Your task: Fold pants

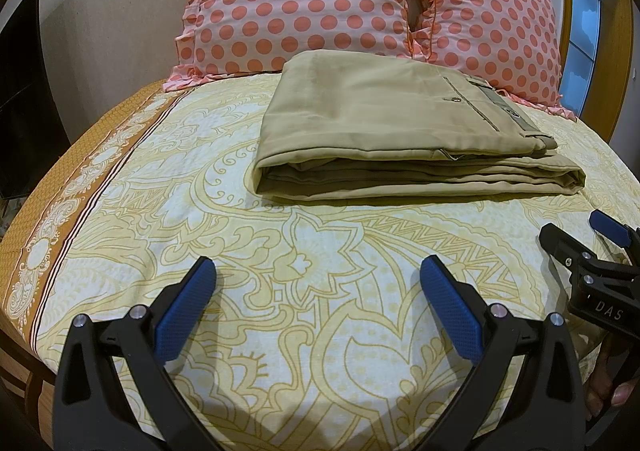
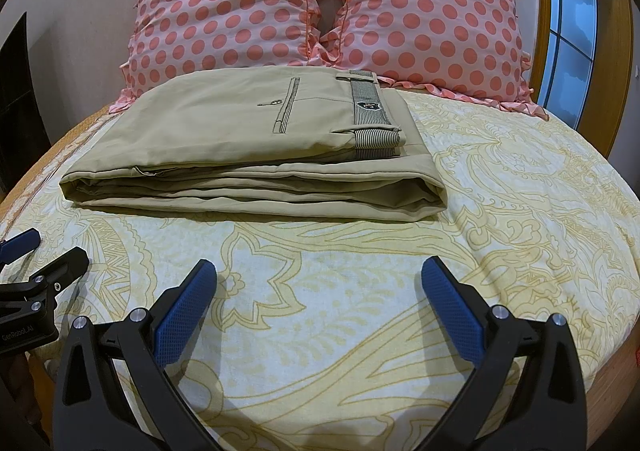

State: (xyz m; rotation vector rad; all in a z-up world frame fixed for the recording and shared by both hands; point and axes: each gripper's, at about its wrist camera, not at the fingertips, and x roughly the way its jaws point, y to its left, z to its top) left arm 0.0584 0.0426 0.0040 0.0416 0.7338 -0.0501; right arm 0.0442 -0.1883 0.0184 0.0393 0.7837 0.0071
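Khaki pants [image 1: 392, 131] lie folded in a flat stack of several layers on the bed, back pocket and striped waistband on top; they also show in the right wrist view [image 2: 240, 147]. My left gripper [image 1: 318, 271] is open and empty, over the bedsheet short of the stack's near edge. My right gripper [image 2: 318, 271] is open and empty, also short of the stack. The right gripper shows at the right edge of the left wrist view [image 1: 576, 231], and the left gripper at the left edge of the right wrist view [image 2: 44, 251].
The bed has a yellow patterned sheet [image 1: 280, 291] with an orange border on the left [image 1: 48, 219]. Two pink polka-dot pillows [image 2: 224, 7] [image 2: 432, 19] lean against the wall just behind the pants. A window [image 2: 568, 31] is at the right, a dark screen [image 1: 20, 91] at the left.
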